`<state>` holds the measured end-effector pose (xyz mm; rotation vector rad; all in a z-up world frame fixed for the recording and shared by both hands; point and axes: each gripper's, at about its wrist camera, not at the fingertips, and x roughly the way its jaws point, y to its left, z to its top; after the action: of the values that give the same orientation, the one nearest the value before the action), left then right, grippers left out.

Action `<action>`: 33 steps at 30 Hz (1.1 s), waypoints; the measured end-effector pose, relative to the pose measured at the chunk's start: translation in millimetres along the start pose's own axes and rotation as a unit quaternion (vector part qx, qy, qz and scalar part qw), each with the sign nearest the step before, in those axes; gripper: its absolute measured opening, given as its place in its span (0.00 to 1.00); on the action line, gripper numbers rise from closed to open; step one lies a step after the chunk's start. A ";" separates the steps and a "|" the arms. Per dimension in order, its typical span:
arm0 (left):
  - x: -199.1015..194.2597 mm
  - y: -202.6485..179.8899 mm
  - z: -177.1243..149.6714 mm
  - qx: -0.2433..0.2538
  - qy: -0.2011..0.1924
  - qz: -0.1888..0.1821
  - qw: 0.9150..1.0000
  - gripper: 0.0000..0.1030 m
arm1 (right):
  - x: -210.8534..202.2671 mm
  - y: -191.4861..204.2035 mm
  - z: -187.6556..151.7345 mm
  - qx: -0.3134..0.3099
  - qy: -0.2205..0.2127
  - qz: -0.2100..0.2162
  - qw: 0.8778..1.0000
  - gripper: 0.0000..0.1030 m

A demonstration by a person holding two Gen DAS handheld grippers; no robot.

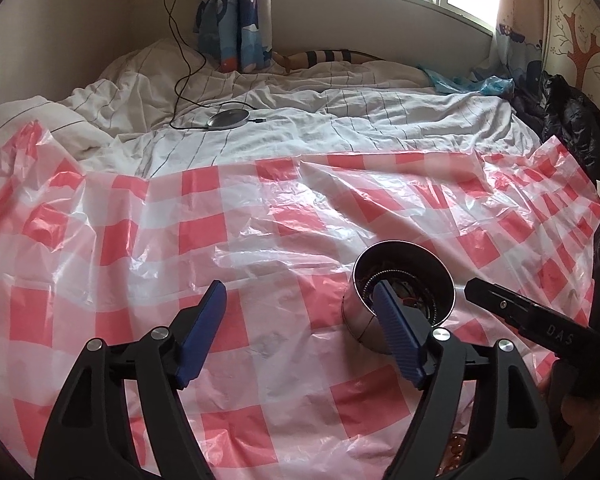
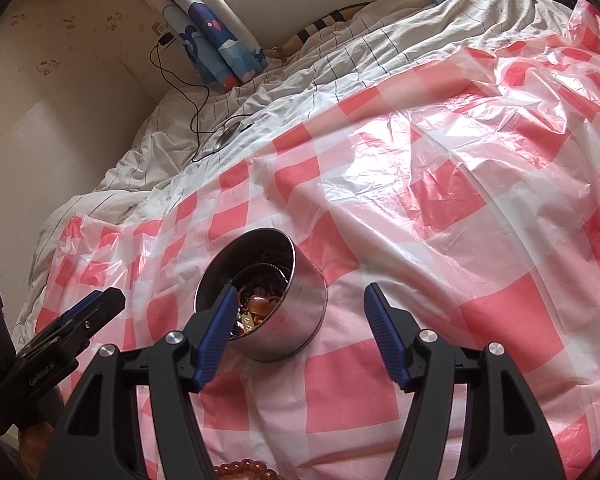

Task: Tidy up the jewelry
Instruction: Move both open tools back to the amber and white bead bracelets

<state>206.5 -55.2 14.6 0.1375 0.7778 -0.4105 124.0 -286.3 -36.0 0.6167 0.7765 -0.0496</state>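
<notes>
1. We see the left gripper (image 1: 300, 296) w/ jaws spread wide, nothing between them; only the checked sheet (image 1: 236, 216) lies in the gap.
2. The tin (image 1: 404, 280), a round metal one, sits on the sheet just past the left gripper's right-hand finger, whose blue pad overlaps the tin's mouth in the left view. We can't tell if pad and rim touch.
3. The right gripper (image 2: 298, 300) is also wide open, holding nothing.
4. In the right view the tin (image 2: 300, 304) stands ahead of the jaws, off toward the left-hand finger; that pad crosses the rim in front of the opening. The tin leans on the soft sheet (image 2: 460, 200), mouth tipped up and left.
5. Inside the tin: a jumble of jewelry (image 2: 260, 300), incl. amber-toned beads and a dark beaded loop; finer detail is too small to tell.
6. A string of amber beads (image 2: 244, 470) shows at the bottom edge, below the right jaws, near the camera.
7. Each gripper appears at the edge of the other's view, beside the tin.
</notes>
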 end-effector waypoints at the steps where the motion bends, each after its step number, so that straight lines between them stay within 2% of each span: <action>1: 0.1 -1.3 -0.5 0.001 0.001 -0.001 1.000 0.72 | 0.0 -0.7 -0.1 0.001 0.000 -0.001 1.000 0.63; 8: -6.0 -7.8 -16.6 -0.007 0.018 -0.008 1.000 0.75 | -10.5 -8.5 -6.0 0.018 -0.003 -0.006 1.000 0.66; 12: -23.8 -14.1 -27.8 -0.006 0.012 -0.010 1.000 0.79 | -24.8 -15.9 -14.2 0.033 -0.007 -0.009 0.999 0.71; 24: -50.9 -2.2 -63.0 -0.014 0.029 -0.005 0.999 0.85 | -62.2 -31.6 -42.7 0.068 -0.017 -0.023 0.997 0.76; 33: -41.5 6.0 -74.3 -0.006 0.054 0.010 0.998 0.87 | -68.4 -24.2 -55.3 0.059 -0.008 -0.026 0.998 0.79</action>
<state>133.9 -16.9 -8.9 0.1579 0.8839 -0.3814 32.9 -288.7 -32.6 0.7071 0.7784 -0.1484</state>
